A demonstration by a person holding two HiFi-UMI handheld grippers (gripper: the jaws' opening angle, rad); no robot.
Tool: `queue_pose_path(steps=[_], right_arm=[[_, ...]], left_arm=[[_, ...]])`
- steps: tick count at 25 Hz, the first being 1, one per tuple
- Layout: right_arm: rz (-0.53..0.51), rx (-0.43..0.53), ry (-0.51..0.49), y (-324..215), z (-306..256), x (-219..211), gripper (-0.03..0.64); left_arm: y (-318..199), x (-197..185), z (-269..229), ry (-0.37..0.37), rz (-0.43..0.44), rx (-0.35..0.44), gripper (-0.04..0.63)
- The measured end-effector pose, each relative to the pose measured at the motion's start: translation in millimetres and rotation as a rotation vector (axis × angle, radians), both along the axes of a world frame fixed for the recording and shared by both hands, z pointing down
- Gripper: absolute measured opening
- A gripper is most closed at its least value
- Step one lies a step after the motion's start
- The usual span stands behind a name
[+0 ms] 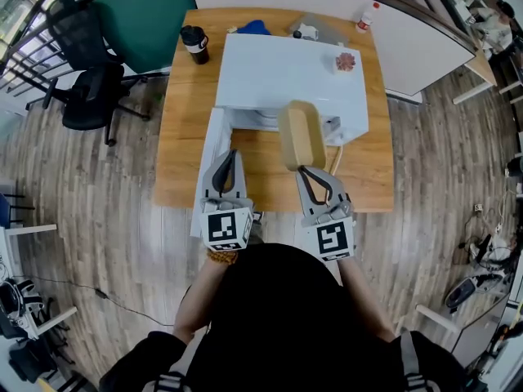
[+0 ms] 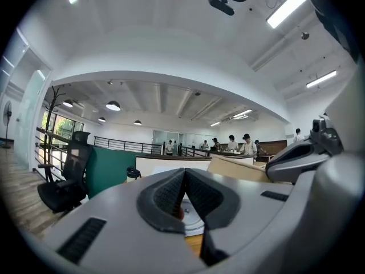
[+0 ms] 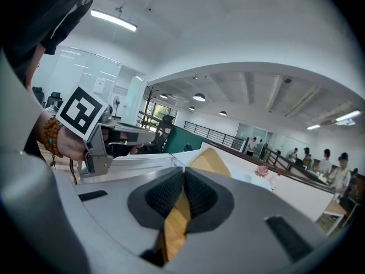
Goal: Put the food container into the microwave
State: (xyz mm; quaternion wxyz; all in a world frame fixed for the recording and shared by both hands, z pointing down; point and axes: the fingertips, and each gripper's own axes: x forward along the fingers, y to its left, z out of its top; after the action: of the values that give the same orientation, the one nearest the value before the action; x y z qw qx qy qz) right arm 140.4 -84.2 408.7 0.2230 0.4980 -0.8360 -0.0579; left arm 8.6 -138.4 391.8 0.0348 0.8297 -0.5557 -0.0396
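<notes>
The food container (image 1: 301,135) is a tan box, held out over the table in front of the white microwave (image 1: 286,72). My right gripper (image 1: 304,170) is shut on its near edge. In the right gripper view the tan rim (image 3: 174,227) is pinched between the pads and the box (image 3: 212,160) rises beyond them. The microwave's door (image 1: 210,149) hangs open to the left, and the white turntable (image 1: 265,119) shows inside. My left gripper (image 1: 230,158) is beside that door, shut with nothing in it. In the left gripper view its jaws (image 2: 184,178) meet in front of the turntable (image 2: 193,220).
The microwave stands on a wooden table (image 1: 180,137). A black tumbler (image 1: 194,44), a blue object (image 1: 255,28) and a small bottle (image 1: 368,16) stand at the table's back. A pink item (image 1: 346,61) lies on the microwave. A black office chair (image 1: 86,88) stands to the left.
</notes>
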Motion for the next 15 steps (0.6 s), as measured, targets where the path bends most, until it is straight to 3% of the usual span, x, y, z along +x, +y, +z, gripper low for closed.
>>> queue_pose_path(steps=[6, 15], right_arm=[[-0.034, 0.010, 0.043, -9.1, 5.2, -48.8, 0.021], [-0.014, 0.038, 0.046, -21.2, 3.5, -55.8, 0.021]], left_arm=[[-6.8, -51.1, -3.8, -0.012, -0.039, 0.048, 0.020], [-22.7, -16.6, 0.6, 0.004, 0.085, 0.049, 0.020]])
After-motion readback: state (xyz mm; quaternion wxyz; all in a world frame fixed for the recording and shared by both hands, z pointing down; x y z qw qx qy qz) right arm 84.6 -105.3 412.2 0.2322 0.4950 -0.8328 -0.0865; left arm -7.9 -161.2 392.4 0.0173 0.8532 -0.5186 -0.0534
